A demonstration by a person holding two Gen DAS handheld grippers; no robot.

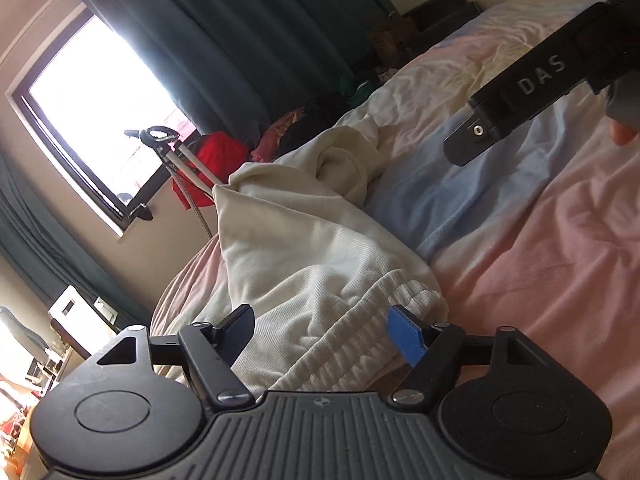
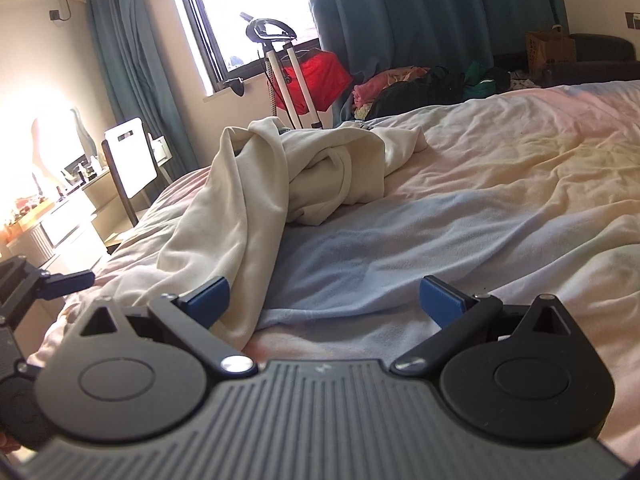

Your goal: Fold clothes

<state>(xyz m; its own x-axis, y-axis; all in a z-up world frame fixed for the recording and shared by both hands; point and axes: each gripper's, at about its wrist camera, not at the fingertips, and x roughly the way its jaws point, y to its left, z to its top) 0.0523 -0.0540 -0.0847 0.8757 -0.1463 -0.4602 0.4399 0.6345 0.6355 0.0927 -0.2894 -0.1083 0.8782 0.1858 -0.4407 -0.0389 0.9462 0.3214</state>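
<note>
Cream-white knit garment w/ ribbed hem lies crumpled on the bed, which has a pastel sheet in pink, pale blue & yellow bands. The garment sits toward the bed's left side, bunched into a heap at its far end, w/ the ribbed edge nearest the camera in the left wrist view.

Left hand-held gripper: jaws spread wide, nothing gripped. The ribbed hem lies between & below the fingers, but the pads aren't pressing on it. One blue pad shows on the right finger.

Right hand-held gripper: also wide open, holding nothing. It hangs low over the pale blue band of the sheet; the near edge of the garment drapes just beside its left blue pad; can't tell if they touch. In the left wrist view the right tool shows as a black bar at upper right, above the sheet.

Far side: bright window, teal curtains, a red bag by a white-framed stand, a pile of dark & pink clothes. Left: white-backed chair.
</note>
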